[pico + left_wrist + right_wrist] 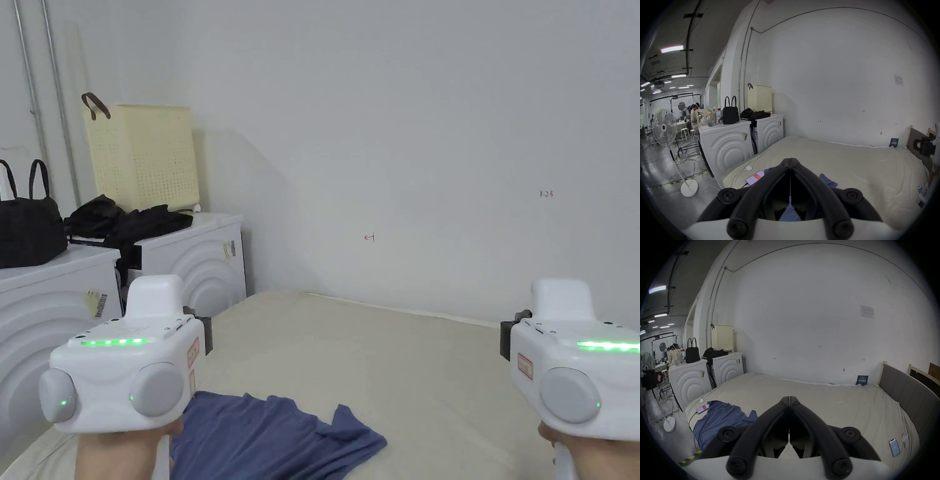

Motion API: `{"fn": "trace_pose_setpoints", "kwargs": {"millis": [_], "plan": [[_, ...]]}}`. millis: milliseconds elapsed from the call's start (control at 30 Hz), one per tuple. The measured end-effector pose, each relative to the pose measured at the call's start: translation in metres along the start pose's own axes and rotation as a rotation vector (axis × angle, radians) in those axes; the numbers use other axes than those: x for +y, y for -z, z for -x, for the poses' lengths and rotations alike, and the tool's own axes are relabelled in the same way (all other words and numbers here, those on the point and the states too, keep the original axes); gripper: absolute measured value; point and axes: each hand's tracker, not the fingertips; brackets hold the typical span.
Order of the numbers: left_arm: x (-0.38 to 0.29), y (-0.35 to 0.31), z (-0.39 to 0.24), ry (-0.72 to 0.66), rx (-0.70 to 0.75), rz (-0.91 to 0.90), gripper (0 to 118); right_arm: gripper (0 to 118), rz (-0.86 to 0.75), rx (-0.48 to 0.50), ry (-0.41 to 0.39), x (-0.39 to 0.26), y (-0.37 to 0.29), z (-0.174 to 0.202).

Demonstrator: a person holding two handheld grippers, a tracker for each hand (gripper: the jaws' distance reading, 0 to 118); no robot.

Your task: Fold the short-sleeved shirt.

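Left gripper (790,160): jaws pressed together tip to tip, nothing between them. Held level above the bed, nose toward the far wall.

Right gripper (789,398): jaws likewise clenched and empty. Held level, well apart from the left gripper, over bare sheet.

Short-sleeved shirt (718,417): blue, lying crumpled on the bed (826,402), not yet spread or folded. Position: directly under and just ahead of the left gripper, with one loose corner poking out to that gripper's right; well to the left of the right gripper and below it. Neither gripper touches it.

Handling, as judged: thin knit cloth, light and limp, no stiffness to hold a shape. It should drape and bunch when lifted and will slide a little over the sheet. Not fragile. Single layers may be hard to separate where the folds pile up. Best holds: the hem corners or shoulder seams, one per gripper, so it can be pulled flat before any fold; which corner is which cannot be told from the heap.

Phone (702,408): lit, cabled, lying at the shirt's far-left edge, touching or just beside the cloth. Risk of dragging it when the shirt is drawn out.

Second phone (894,449): on the sheet to the right of the right gripper, clear of the work.
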Motion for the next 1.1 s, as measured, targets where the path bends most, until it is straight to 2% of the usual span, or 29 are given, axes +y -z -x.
{"fn": "trace_pose_setpoints", "kwargs": {"millis": [333,533,700,900,1000,1100], "plan": [[-0.019,0.02,-0.009,0.0,-0.031,0.059,0,1,0.031,0.004,-0.009,-0.017,0.004,0.004],[-0.051,0.055,-0.02,-0.005,-0.062,0.159,0,1,0.081,0.01,-0.015,-0.042,0.016,0.005],[-0.1,0.104,-0.04,0.009,-0.113,0.302,0,1,0.162,0.009,-0.017,-0.077,0.033,0.002],[-0.175,0.166,-0.06,0.016,-0.12,0.48,0,1,0.257,-0.026,-0.06,-0.128,0.063,-0.007],[-0.208,0.196,-0.067,0.027,-0.168,0.596,0,1,0.326,-0.029,-0.033,-0.151,0.078,-0.015],[-0.228,0.217,-0.074,0.04,-0.167,0.632,0,1,0.375,-0.028,-0.02,-0.17,0.09,-0.02]]}}
